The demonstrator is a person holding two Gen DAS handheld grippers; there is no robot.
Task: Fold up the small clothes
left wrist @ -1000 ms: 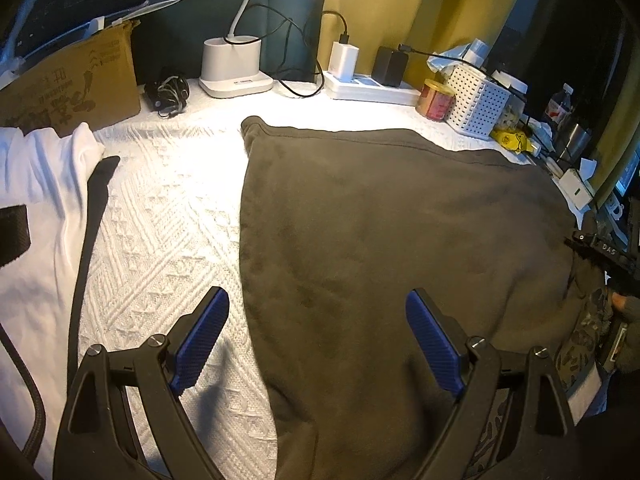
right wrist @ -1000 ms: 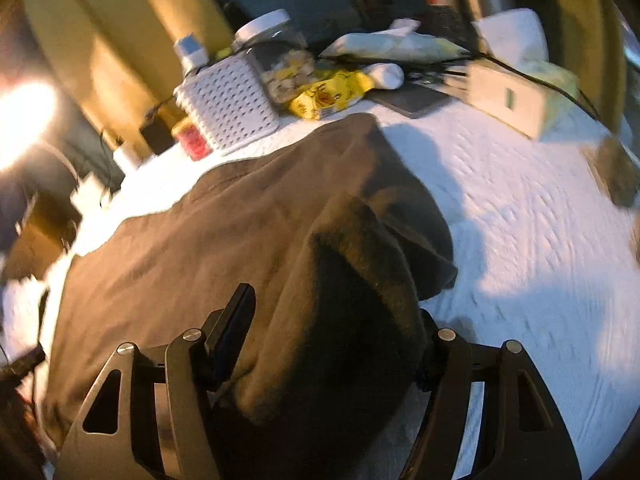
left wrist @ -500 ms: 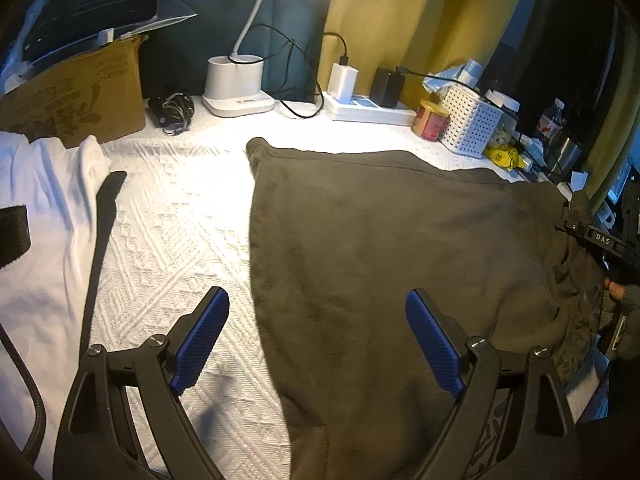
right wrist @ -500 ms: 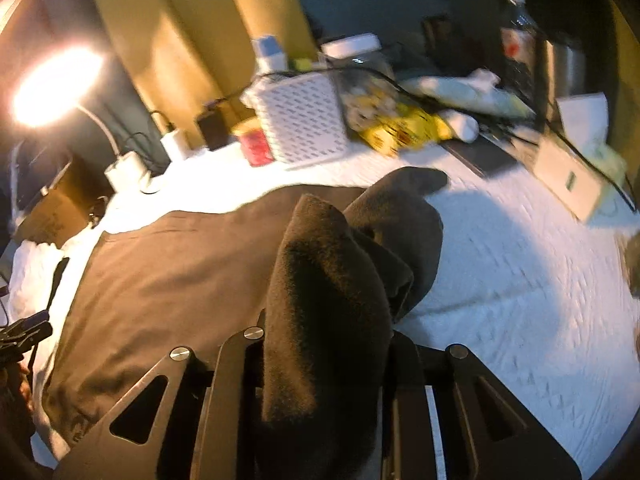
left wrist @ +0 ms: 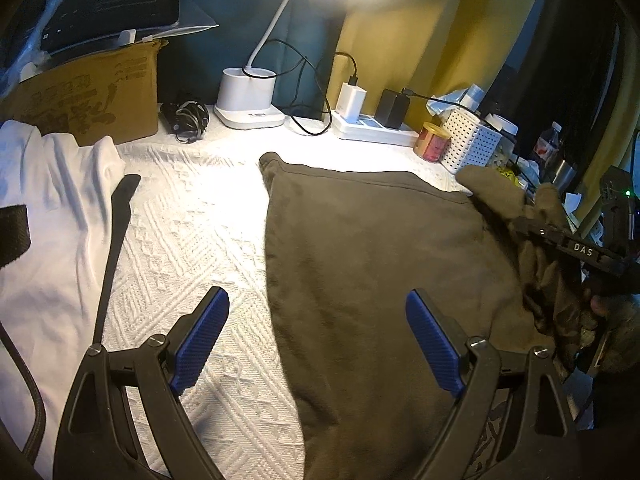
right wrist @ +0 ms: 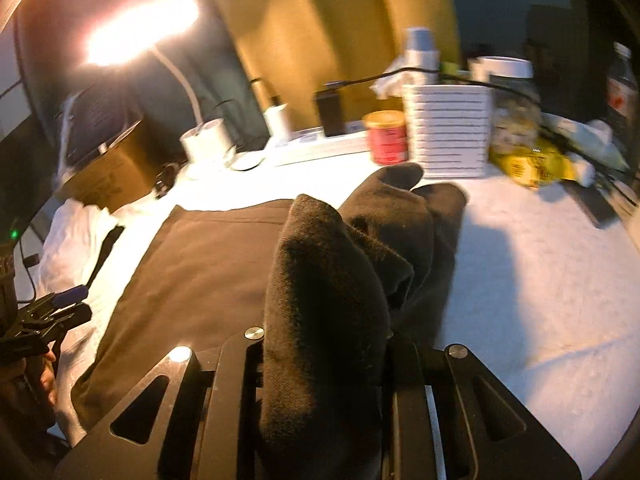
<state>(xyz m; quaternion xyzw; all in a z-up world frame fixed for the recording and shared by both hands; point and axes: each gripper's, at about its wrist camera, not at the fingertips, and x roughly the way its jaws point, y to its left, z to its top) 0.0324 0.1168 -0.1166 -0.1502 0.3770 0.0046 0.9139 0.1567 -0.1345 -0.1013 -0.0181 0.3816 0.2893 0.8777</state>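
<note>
A: Gripping a bunched edge of the brown garment point(right wrist: 320, 320), the right gripper point(right wrist: 324, 344) is clamping it between closed jaws and lifting it off the white bedspread point(right wrist: 520, 280). The rest of the garment point(left wrist: 380, 260) is lying flat, mid-table.

B: And the left gripper point(left wrist: 316, 340)?

A: It is hovering over the garment's left hem, jaws wide apart, holding nothing.

B: Risks?

A: The fold is being carried by one pinch only. The thick bunch is looking likely to slip out, or the flat part may be dragged sideways since nothing is pinning it. The raised flap is also passing near the red can point(right wrist: 386, 136) and white basket point(right wrist: 450, 128); a wide swing could be knocking them.

B: Change from a second ago?

A: The right gripper's jaws, then apart around the cloth, are now closing on it, and the bunch is standing higher and nearer the garment's middle. The left gripper is sitting farther back, with more of the lamp point(left wrist: 248, 96) showing.
</note>
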